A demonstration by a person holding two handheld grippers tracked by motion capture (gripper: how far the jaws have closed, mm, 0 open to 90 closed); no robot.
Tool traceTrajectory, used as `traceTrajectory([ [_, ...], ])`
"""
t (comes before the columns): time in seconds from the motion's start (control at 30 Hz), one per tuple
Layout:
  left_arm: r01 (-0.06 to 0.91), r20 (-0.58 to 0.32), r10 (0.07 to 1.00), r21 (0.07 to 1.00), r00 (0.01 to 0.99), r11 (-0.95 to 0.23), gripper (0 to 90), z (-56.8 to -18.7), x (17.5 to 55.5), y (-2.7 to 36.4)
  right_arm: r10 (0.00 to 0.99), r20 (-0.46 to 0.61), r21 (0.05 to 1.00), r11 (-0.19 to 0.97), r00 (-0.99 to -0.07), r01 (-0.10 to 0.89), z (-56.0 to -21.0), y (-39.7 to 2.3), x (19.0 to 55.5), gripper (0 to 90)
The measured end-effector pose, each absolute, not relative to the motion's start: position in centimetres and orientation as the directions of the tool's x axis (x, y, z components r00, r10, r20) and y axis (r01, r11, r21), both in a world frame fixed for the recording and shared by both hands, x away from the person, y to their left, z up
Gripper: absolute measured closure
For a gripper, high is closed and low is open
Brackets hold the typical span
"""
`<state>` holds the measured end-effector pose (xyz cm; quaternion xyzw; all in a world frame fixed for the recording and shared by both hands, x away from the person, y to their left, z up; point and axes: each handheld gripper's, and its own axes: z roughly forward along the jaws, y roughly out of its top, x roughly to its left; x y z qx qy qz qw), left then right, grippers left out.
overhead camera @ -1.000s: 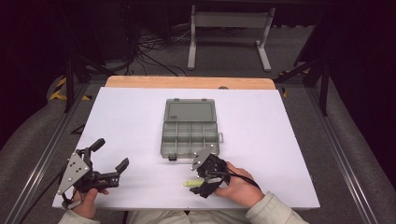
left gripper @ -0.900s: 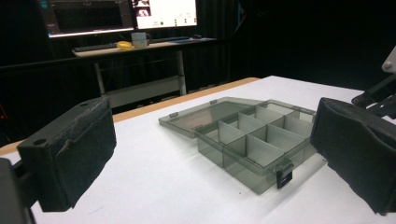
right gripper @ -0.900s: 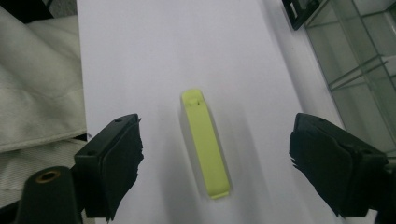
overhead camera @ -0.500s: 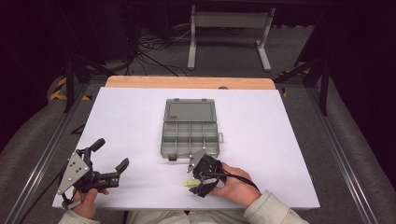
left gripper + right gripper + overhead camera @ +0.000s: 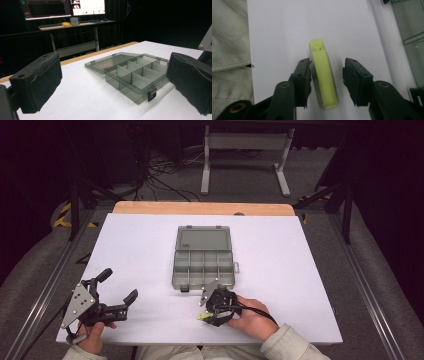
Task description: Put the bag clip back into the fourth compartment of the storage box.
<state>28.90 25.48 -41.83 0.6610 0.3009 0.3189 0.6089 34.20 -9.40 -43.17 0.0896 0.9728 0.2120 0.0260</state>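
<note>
The right gripper (image 5: 327, 80), its jaws just closing around a yellow-green plastic piece (image 5: 324, 75) lying on the white table (image 5: 300, 270) without yet pinching it, has the open compartment box (image 5: 204, 257) still empty, while the left gripper (image 5: 107, 292) waits spread.

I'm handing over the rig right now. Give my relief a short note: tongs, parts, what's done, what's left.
Right tongs: pointing down over the yellow-green piece, jaws either side of it and just closing in. The left pad is at its edge, while a gap shows on the right, so no firm grip yet.
Left tongs: open, holding nothing, parked at the near left of the table.
Compartment box: mid-table, lid open and laid back flat, compartments look empty.
Done: tongs lined up on the piece.
Left: finish the grip, lift, and probably drop it into a compartment.
</note>
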Motion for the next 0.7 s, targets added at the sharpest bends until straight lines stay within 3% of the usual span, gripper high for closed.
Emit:
traceTrajectory([
  [0.23, 0.009, 0.055, 0.786, 0.997, 0.615, -0.077, 0.8, -41.82, 28.90, 25.48, 0.179, -0.023, 0.417, 0.896, -0.984, 0.153, -43.11, -9.38, 33.95, 77.3],
  [0.7, 0.009, 0.055, 0.786, 0.997, 0.615, -0.078, 0.8, -41.80, 28.88, 25.50, 0.175, -0.019, 0.449, 0.881, -0.984, 0.148, -42.35, -9.66, 33.70, 77.8],
])
